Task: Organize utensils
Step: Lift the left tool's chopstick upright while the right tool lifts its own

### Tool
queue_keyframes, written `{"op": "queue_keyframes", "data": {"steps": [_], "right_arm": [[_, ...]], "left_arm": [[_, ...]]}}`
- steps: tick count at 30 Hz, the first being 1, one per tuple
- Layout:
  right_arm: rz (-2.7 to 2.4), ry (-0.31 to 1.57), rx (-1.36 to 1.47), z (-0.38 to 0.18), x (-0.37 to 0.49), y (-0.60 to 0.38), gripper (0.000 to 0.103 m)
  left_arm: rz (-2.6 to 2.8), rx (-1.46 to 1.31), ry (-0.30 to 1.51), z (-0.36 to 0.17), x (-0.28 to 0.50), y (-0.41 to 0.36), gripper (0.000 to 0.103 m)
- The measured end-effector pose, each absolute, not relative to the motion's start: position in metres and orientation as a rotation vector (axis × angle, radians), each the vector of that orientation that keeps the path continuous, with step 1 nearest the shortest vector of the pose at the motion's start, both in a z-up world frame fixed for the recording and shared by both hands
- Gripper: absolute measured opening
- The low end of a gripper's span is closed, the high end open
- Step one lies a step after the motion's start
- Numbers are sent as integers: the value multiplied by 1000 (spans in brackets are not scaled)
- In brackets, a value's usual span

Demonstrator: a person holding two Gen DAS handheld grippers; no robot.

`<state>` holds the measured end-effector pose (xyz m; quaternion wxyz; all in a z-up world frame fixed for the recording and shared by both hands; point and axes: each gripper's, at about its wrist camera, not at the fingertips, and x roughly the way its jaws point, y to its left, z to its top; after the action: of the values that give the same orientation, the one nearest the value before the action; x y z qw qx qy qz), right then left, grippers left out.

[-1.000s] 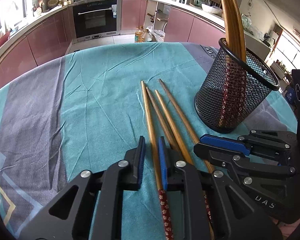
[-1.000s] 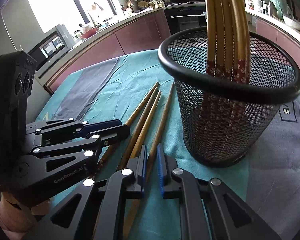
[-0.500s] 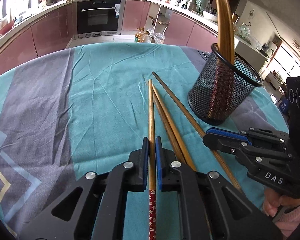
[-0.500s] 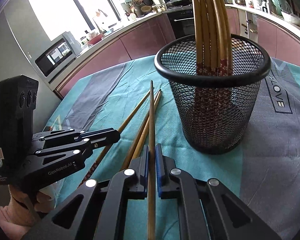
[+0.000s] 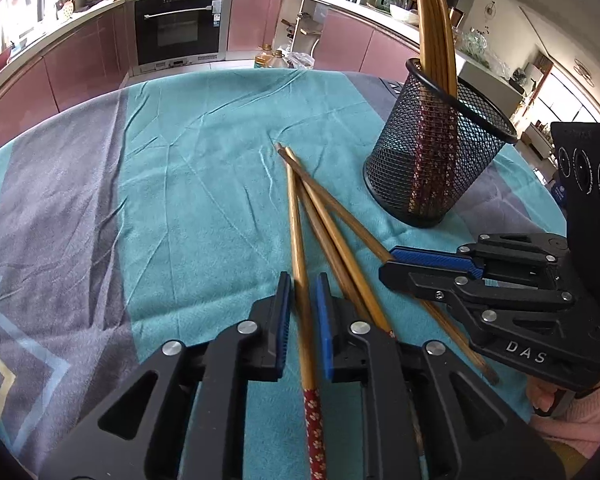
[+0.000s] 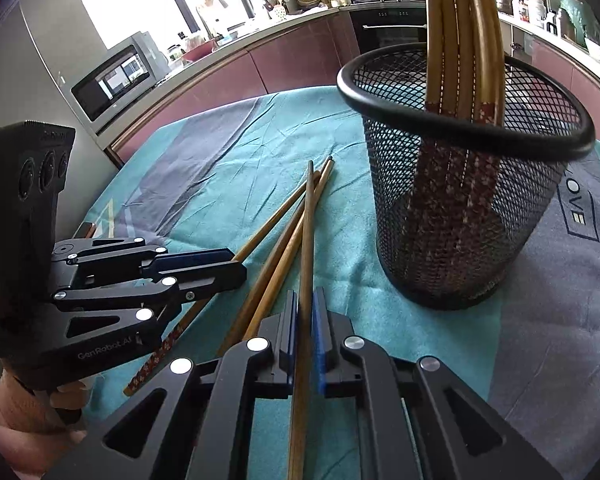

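Several wooden chopsticks with red patterned ends lie on the teal cloth. My left gripper (image 5: pixel 303 304) straddles one chopstick (image 5: pixel 298 248) with its jaws slightly apart; that chopstick rests on the cloth. My right gripper (image 6: pixel 305 320) is shut on another chopstick (image 6: pixel 308 232), which points toward the far side. A black mesh holder (image 5: pixel 436 160) stands upright with several chopsticks in it; it also shows in the right wrist view (image 6: pixel 464 184). The right gripper (image 5: pixel 432 268) sits low to the right in the left wrist view.
The round table carries a teal and grey cloth (image 5: pixel 180 184). Two more loose chopsticks (image 5: pixel 332 224) lie between the grippers. Kitchen cabinets and an oven (image 5: pixel 180 28) stand beyond the table edge.
My left gripper has opened slightly and its chopstick has dropped back onto the cloth. My right gripper stays shut on its chopstick and has moved closer to the holder.
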<state>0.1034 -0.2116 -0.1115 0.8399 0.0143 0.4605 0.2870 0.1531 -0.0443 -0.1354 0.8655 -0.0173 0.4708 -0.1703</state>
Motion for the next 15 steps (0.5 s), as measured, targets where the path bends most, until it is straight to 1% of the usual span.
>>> {"op": "queue_keyframes", "data": {"steps": [4, 6, 8, 11, 15], "right_arm": [[606, 971, 21, -112, 106, -209, 7], [611, 966, 22, -110, 104, -210, 6], [617, 948, 30, -105, 101, -214, 6], [633, 910, 44, -93, 94, -221, 6], [651, 846, 55, -70, 84, -232, 6]], "left_arm": [[-358, -39, 994, -135, 159, -44, 13], [-345, -36, 991, -133, 159, -44, 9], [-355, -54, 985, -129, 156, -41, 8], [-371, -79, 961, -117, 149, -35, 8], [-407, -95, 894, -88, 138, -31, 8]]}}
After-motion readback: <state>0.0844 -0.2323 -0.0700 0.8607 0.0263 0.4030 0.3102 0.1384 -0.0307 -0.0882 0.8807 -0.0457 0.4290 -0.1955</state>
